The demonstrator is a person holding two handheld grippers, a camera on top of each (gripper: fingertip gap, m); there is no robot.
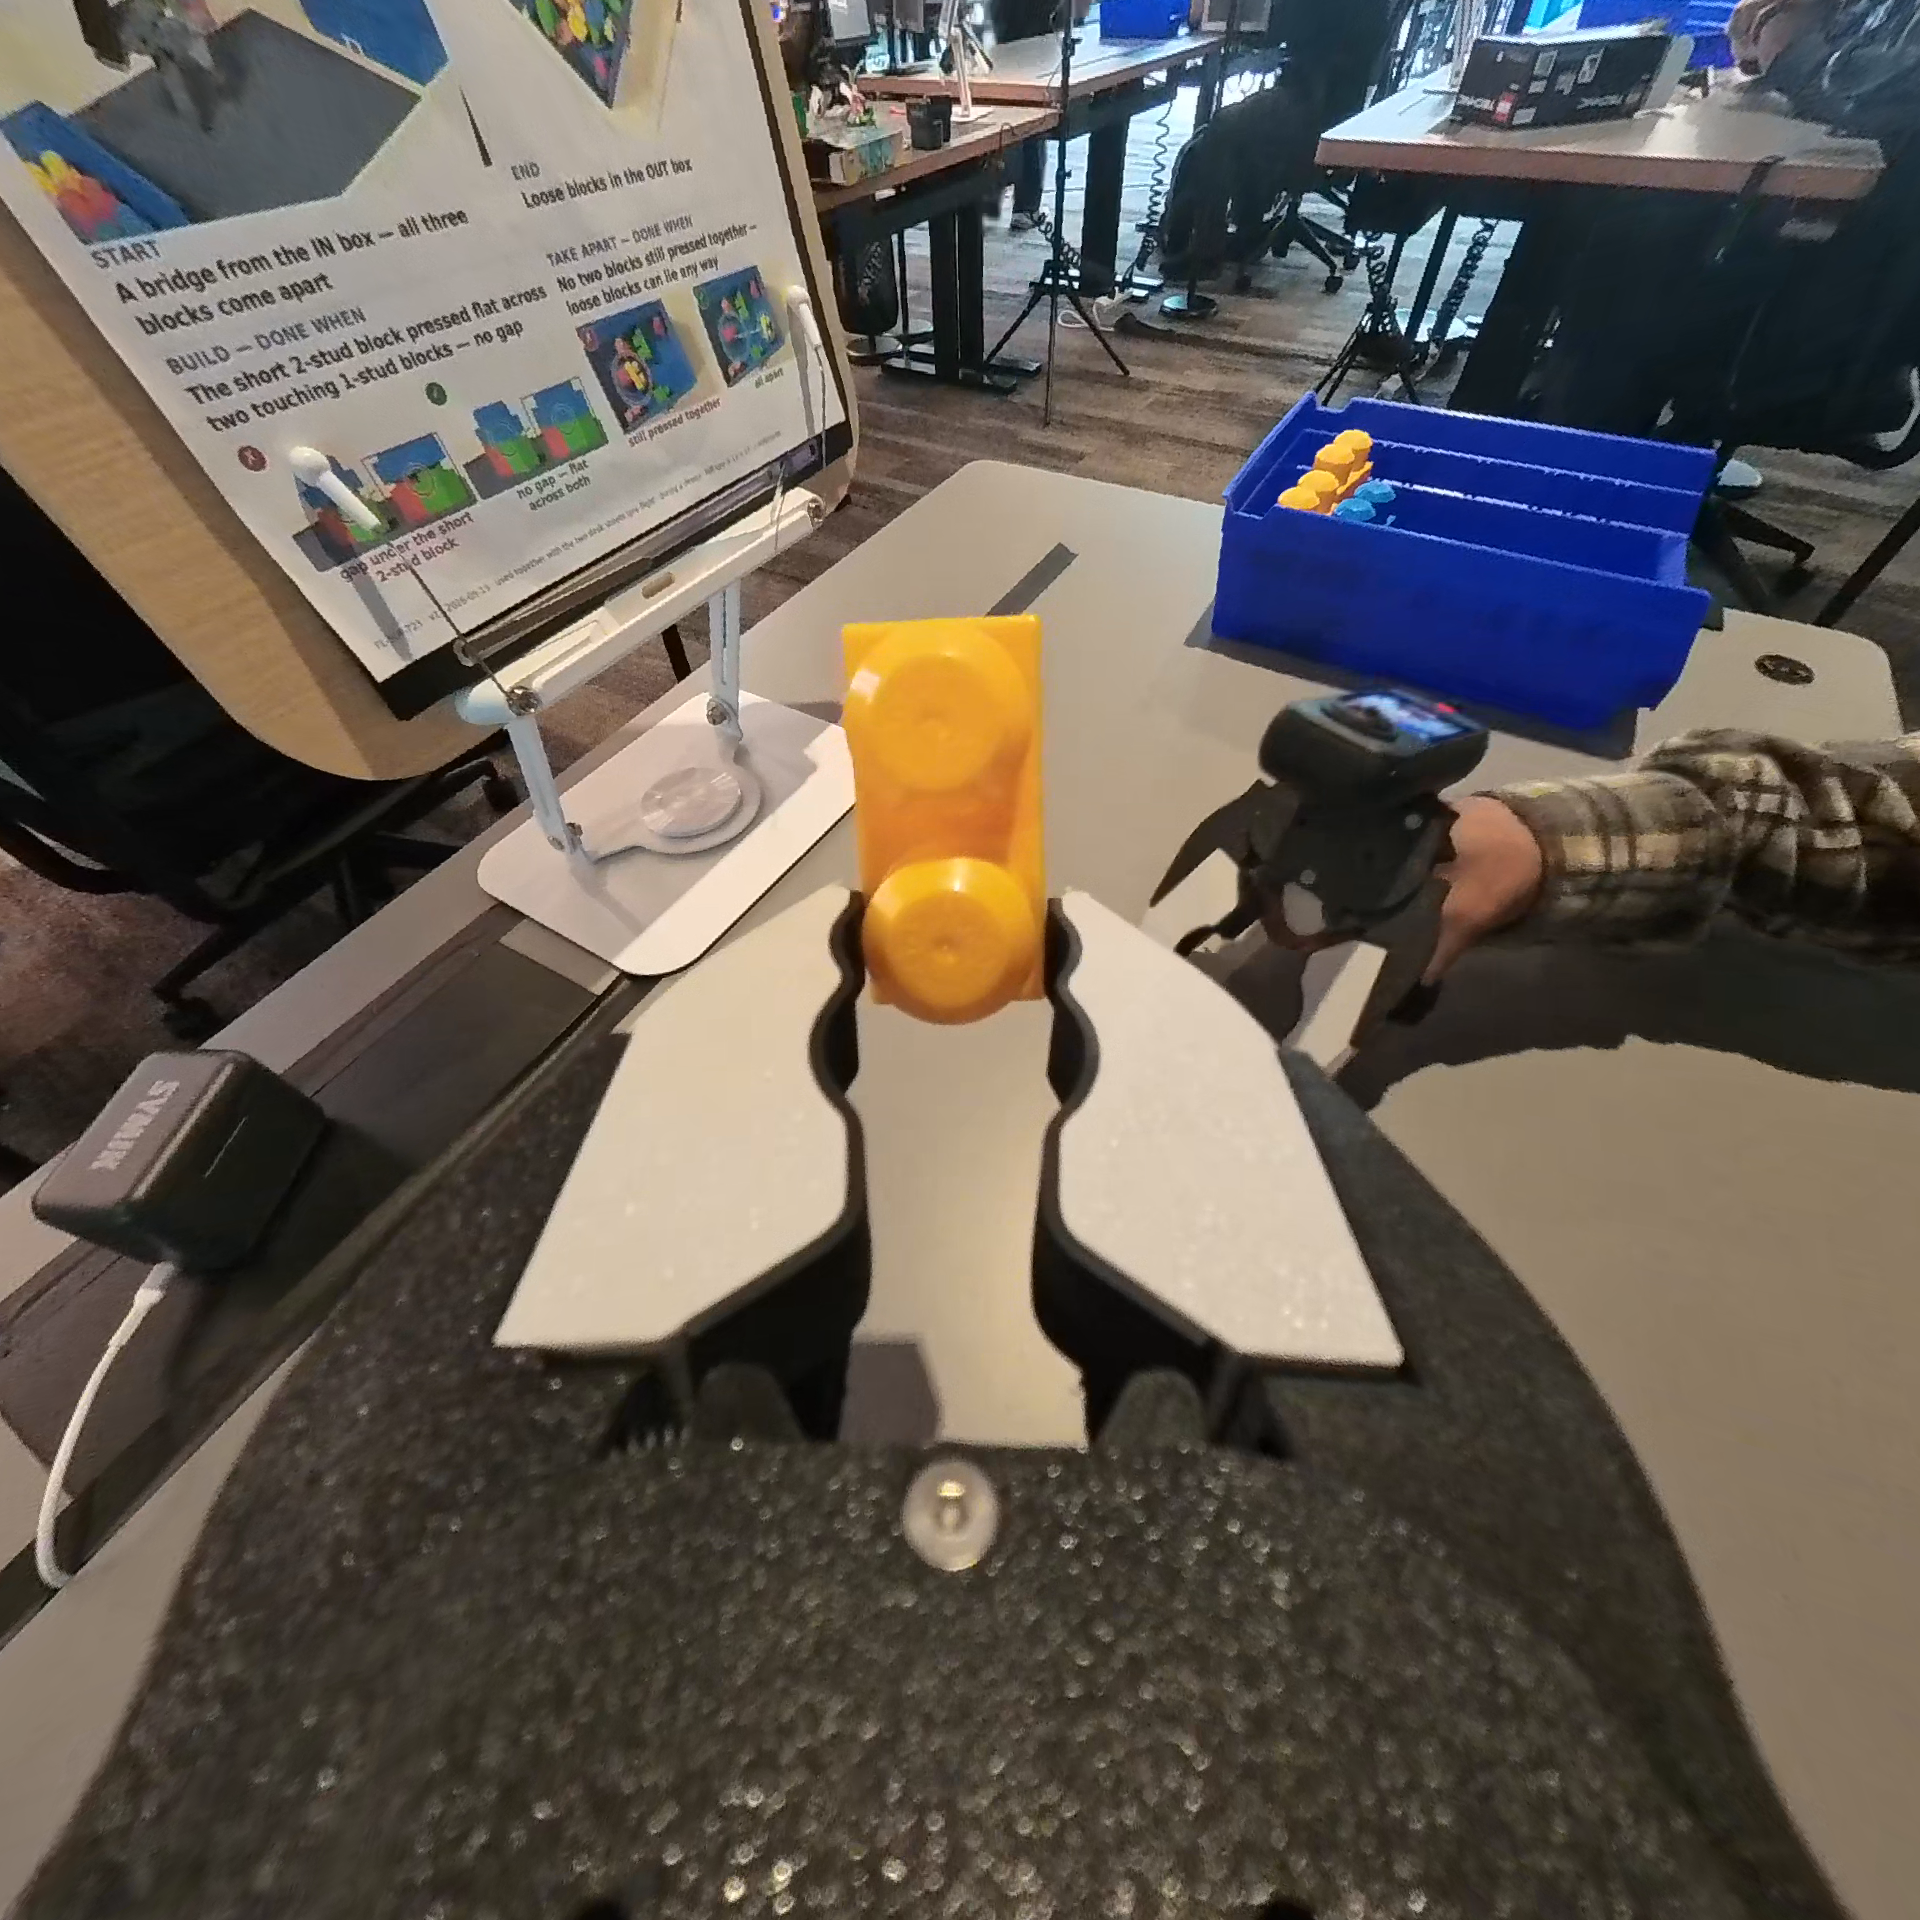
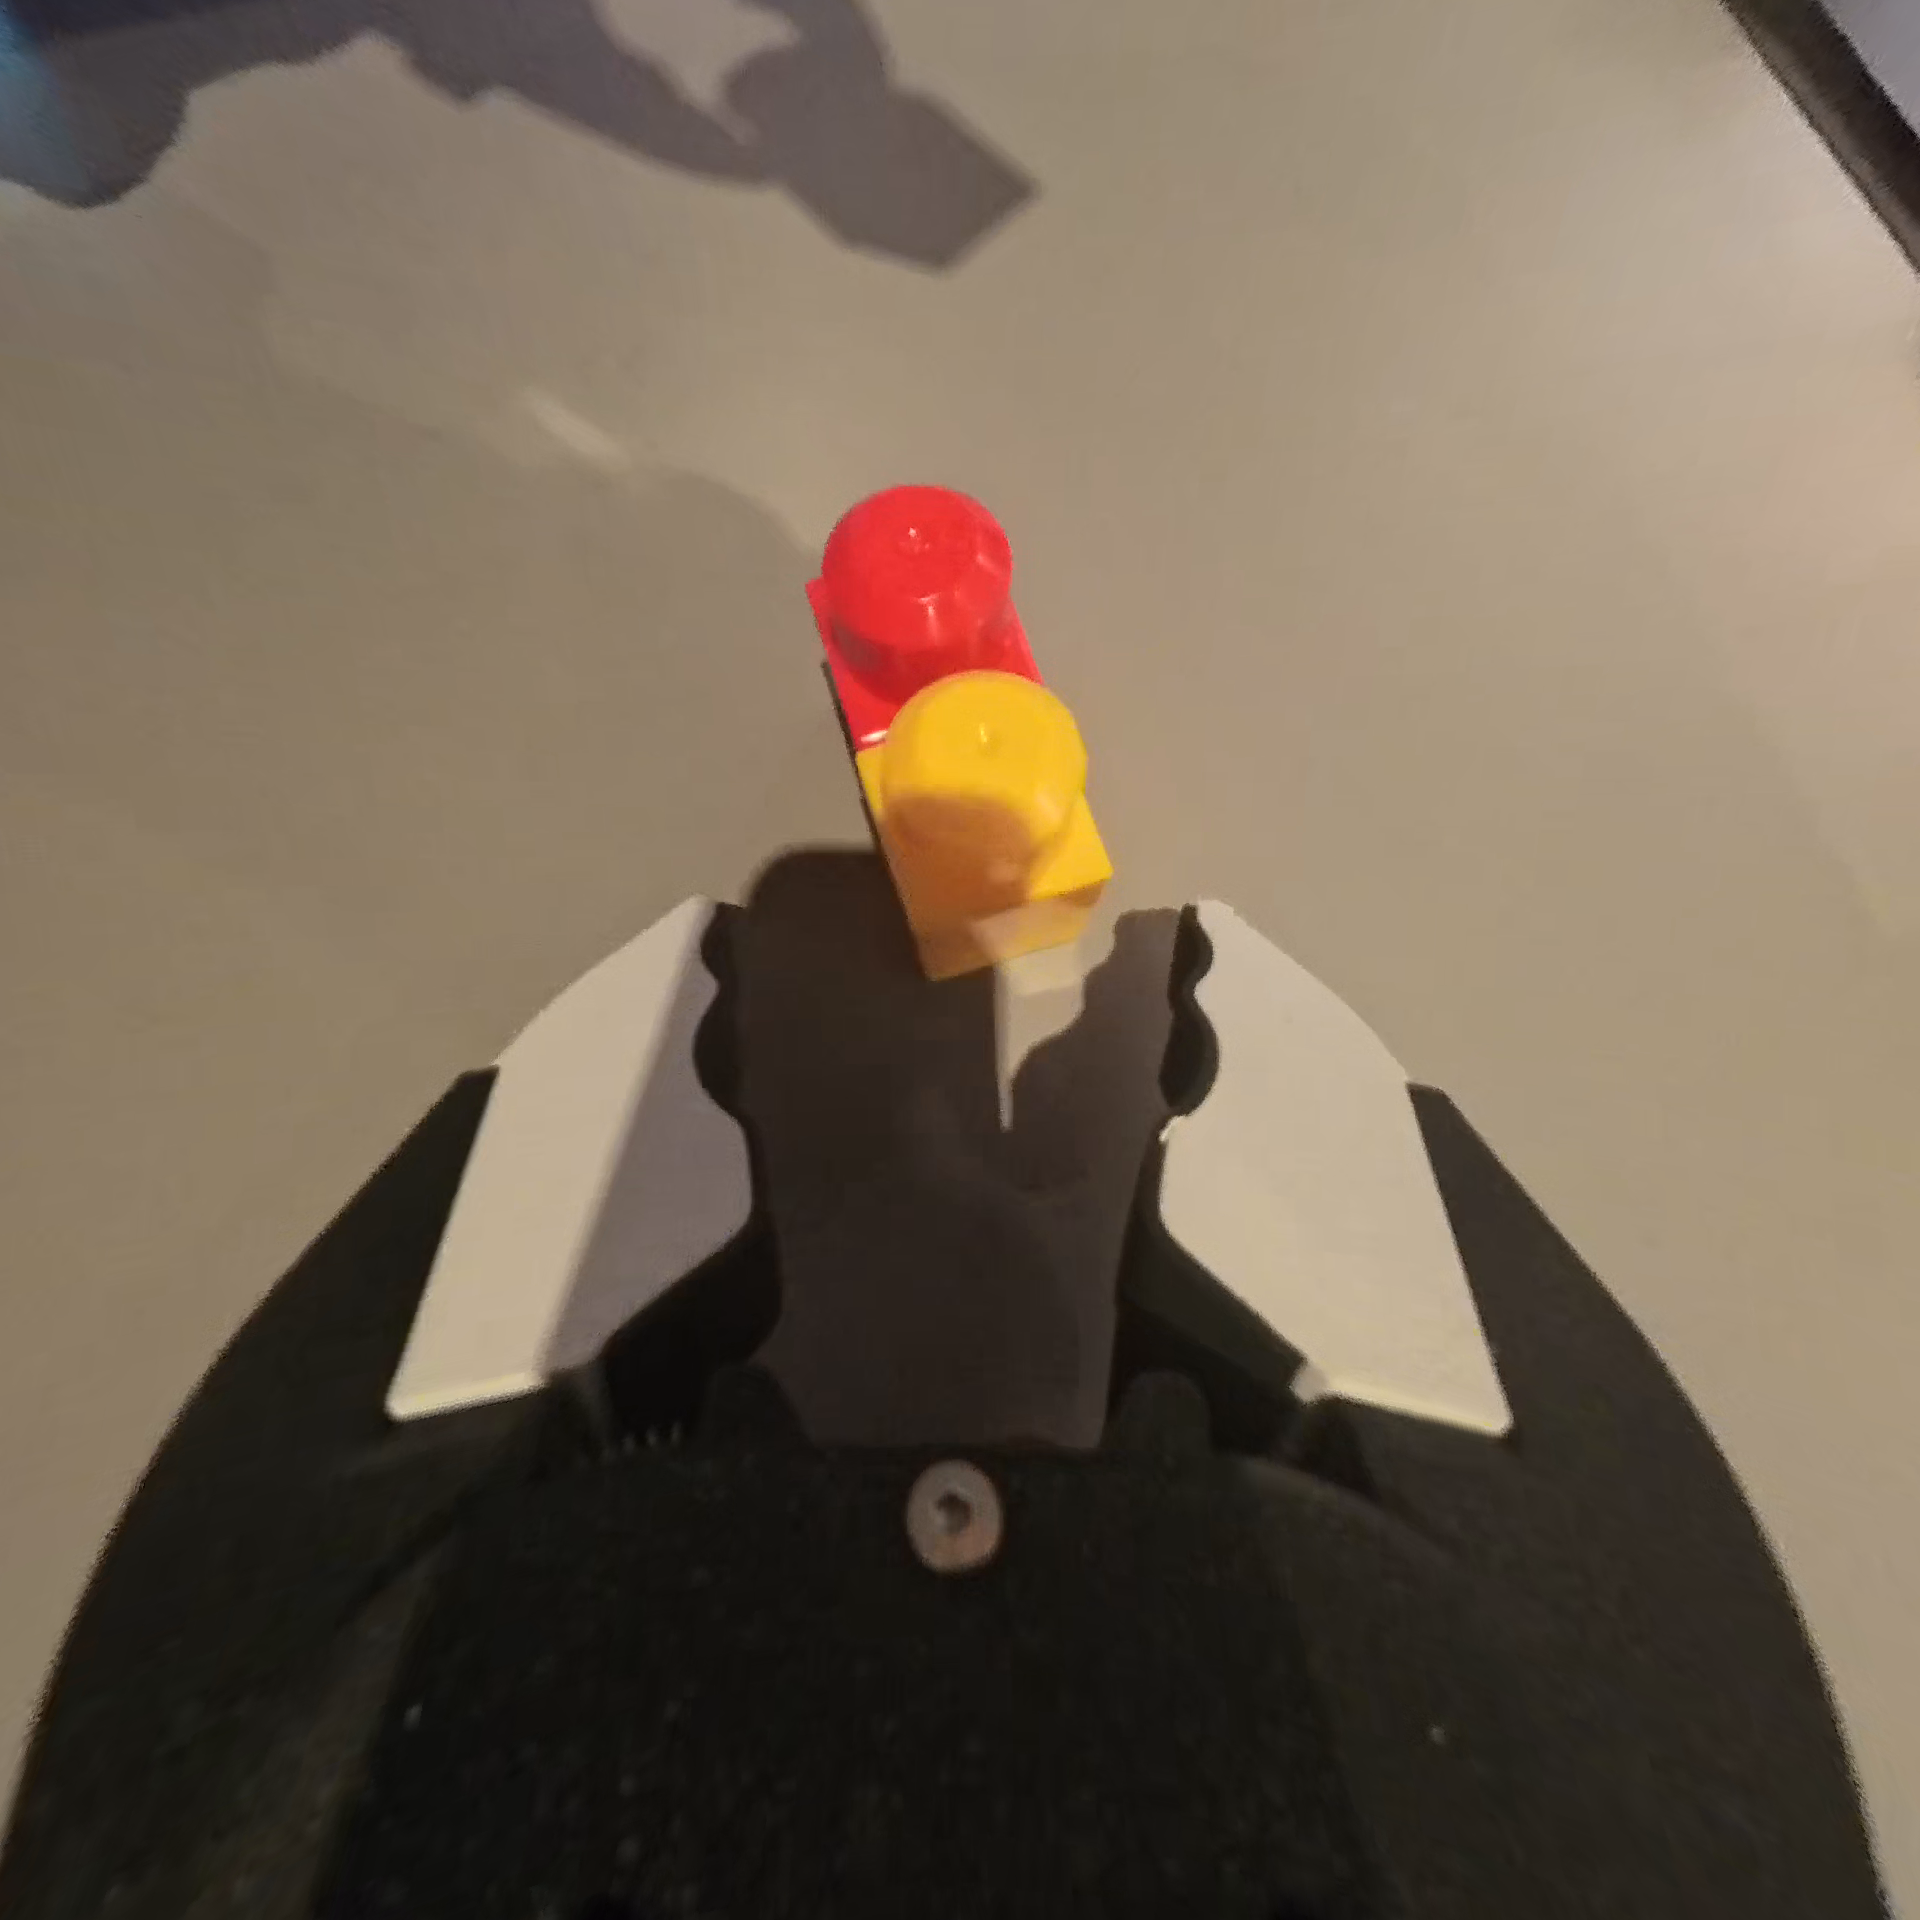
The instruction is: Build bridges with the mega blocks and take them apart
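Left gripper (image 1: pixel 951 935) clamps orange two-stud block (image 1: pixel 945 800) at its near end (studs facing camera). Right gripper (image 2: pixel 951 920) spread wide, holding nothing; yellow block (image 2: pixel 987 821) and red block (image 2: pixel 914 603) touching, just ahead of its tips.

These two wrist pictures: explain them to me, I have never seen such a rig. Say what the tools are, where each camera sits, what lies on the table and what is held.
There is no robot here. A person holds a two-finger gripper in each hand, and a camera on each looks forward along its fingers.

The left wrist view shows the left gripper shut on an orange two-stud plastic block, lifted above the grey table. Farther off are the right gripper, a blue plastic bin with orange and blue blocks inside, and an instruction sheet on a white stand.

The right wrist view shows the right gripper open above the table, near a red one-stud block and a yellow one-stud block standing side by side.
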